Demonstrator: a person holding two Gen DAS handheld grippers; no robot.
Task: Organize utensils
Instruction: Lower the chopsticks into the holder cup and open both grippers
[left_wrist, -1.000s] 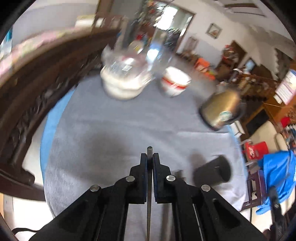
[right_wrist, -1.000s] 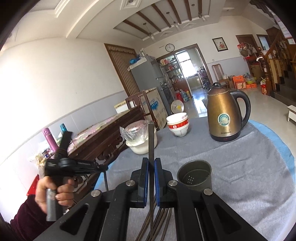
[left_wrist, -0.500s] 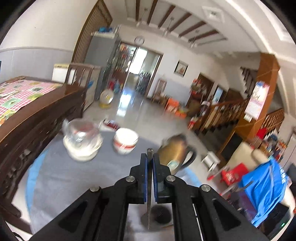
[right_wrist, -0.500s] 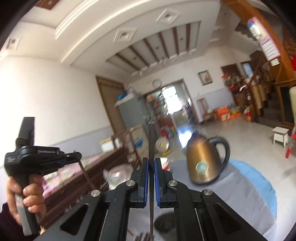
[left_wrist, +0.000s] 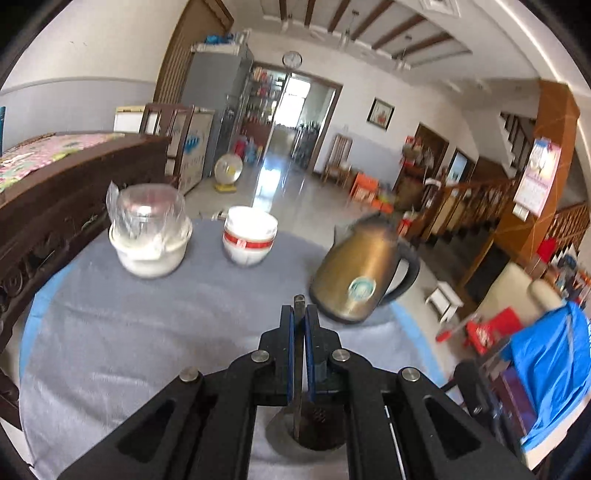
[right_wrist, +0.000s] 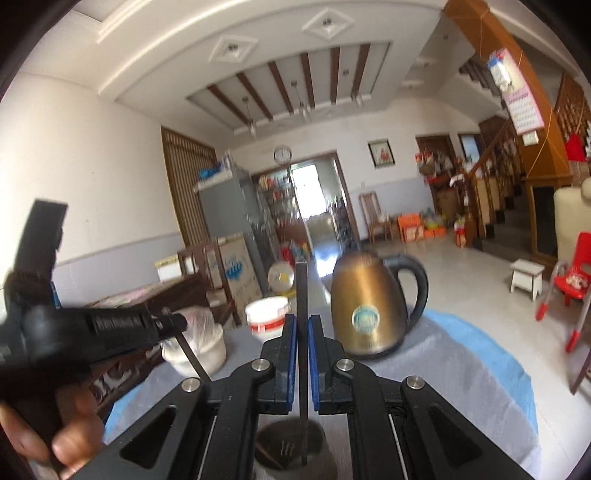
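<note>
My left gripper (left_wrist: 298, 321) is shut on a thin dark chopstick (left_wrist: 298, 304). Its lower end hangs into a dark grey round holder (left_wrist: 325, 435) on the table just below. My right gripper (right_wrist: 301, 325) is shut on a second chopstick (right_wrist: 301, 288) held upright, with its lower tip inside the same holder (right_wrist: 284, 435). In the right wrist view a hand carries the left gripper (right_wrist: 177, 324) at the left, close beside the right one. Its chopstick (right_wrist: 192, 356) slants down towards the holder.
The round table (left_wrist: 147, 332) has a grey cloth with a blue edge. A bronze kettle (left_wrist: 358, 273) stands behind the holder. Stacked white bowls (left_wrist: 249, 236) and a plastic-wrapped bowl (left_wrist: 149, 229) sit further back. Dark wooden furniture (left_wrist: 55, 192) borders the left.
The left gripper swung right with its chopstick until it hung over the holder. The right gripper tilted upward and its chopstick tip now sits in the holder. Both stayed shut.
</note>
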